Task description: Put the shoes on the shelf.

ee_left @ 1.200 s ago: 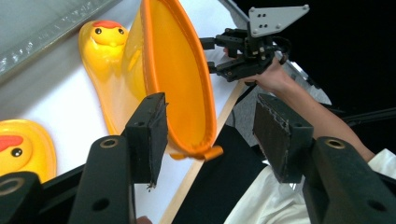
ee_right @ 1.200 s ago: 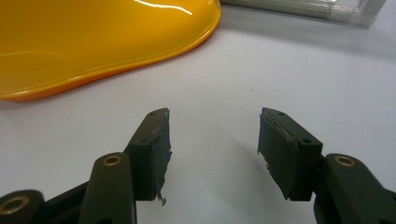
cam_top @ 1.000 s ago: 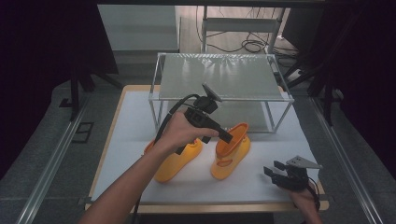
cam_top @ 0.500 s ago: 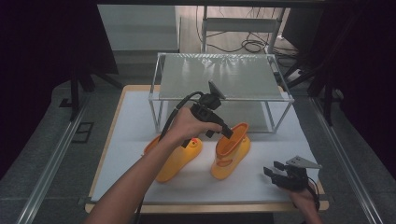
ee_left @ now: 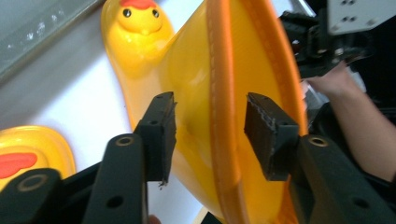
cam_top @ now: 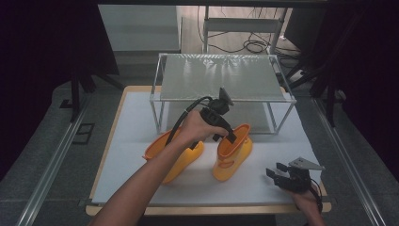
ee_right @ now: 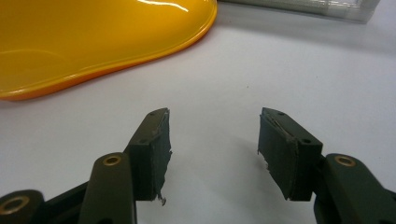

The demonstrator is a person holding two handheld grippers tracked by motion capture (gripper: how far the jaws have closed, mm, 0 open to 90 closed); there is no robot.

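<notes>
Left gripper view | left tongs closing astride boot rim — unclamped | right tongs agape, empty | no writing

Black left gripper, looped cable, seemingly bare forearms.

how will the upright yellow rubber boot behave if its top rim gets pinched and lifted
The upright yellow rubber boot looks thin-walled and glossy, so its rim probably flexes and may slip between the left gripper fingers. It likely hangs toe-down when lifted. Standing tall, it could tip if nudged.
</notes>
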